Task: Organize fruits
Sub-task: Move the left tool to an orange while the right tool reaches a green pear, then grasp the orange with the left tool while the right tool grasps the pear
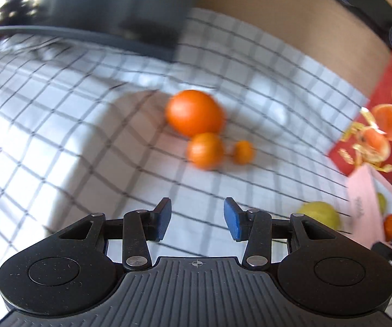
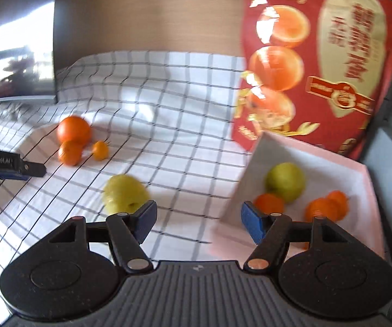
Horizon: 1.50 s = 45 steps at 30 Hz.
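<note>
On the checked cloth (image 1: 59, 114) lie a large orange (image 1: 194, 113), a smaller orange (image 1: 205, 151) and a tiny one (image 1: 243, 152), ahead of my open, empty left gripper (image 1: 197, 219). A yellow-green apple (image 2: 125, 193) lies on the cloth just beyond the left finger of my right gripper (image 2: 198, 222), which is open with nothing between its pads. The pink box (image 2: 318, 152) at the right holds a green apple (image 2: 286, 181) and several small oranges (image 2: 324, 208). The left gripper's tip (image 2: 13, 164) shows at the left edge of the right wrist view.
A red printed fruit bag (image 2: 318, 54) stands behind the box. A dark device (image 1: 119, 8) sits at the cloth's far edge, with a wooden surface (image 1: 277, 13) beyond. The cloth (image 2: 168, 95) is rumpled in the middle.
</note>
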Each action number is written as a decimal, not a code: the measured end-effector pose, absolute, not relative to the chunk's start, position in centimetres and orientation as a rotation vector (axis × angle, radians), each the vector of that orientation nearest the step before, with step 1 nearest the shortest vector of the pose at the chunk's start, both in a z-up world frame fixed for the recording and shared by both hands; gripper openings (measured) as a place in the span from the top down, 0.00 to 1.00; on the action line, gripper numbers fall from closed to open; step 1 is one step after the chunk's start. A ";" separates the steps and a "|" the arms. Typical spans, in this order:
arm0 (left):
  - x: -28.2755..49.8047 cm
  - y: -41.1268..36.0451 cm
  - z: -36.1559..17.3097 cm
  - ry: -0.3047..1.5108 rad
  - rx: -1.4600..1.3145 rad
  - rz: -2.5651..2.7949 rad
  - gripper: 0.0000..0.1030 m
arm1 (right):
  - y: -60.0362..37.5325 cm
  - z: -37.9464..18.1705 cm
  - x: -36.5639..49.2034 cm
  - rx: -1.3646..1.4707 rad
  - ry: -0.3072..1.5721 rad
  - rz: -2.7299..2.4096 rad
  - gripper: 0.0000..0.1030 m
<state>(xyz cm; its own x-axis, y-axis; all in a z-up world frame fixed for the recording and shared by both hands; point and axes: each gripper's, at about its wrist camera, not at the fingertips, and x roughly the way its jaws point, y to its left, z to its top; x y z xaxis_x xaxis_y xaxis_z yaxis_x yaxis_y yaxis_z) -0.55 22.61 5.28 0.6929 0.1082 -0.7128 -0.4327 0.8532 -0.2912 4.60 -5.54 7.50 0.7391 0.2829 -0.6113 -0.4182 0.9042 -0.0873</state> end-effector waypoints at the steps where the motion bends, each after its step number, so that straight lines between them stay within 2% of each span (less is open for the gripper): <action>1: -0.7 23.2 5.1 0.752 -0.470 0.318 0.54 | -4.9 7.3 4.4 -0.233 0.634 0.398 0.33; 11: -0.9 23.2 4.3 0.766 -0.421 0.155 0.54 | 0.6 5.9 5.3 -0.370 0.634 0.488 0.32; 17: 4.5 23.6 5.3 0.740 -0.292 0.133 0.54 | 4.0 3.8 9.2 -0.411 0.665 0.488 0.29; 24: 9.4 23.4 3.8 0.786 -0.192 0.139 0.54 | 4.7 2.2 9.6 -0.447 0.744 0.525 0.30; 26: 10.0 23.2 3.3 0.797 -0.170 0.147 0.48 | 4.3 2.2 9.5 -0.438 0.753 0.537 0.30; 31: 11.2 23.4 2.2 0.825 -0.174 0.153 0.46 | 3.6 2.6 9.2 -0.416 0.752 0.514 0.42; 45: 7.3 22.3 2.9 0.782 -0.176 -0.013 0.48 | -0.8 5.0 3.5 -0.241 0.814 0.402 0.43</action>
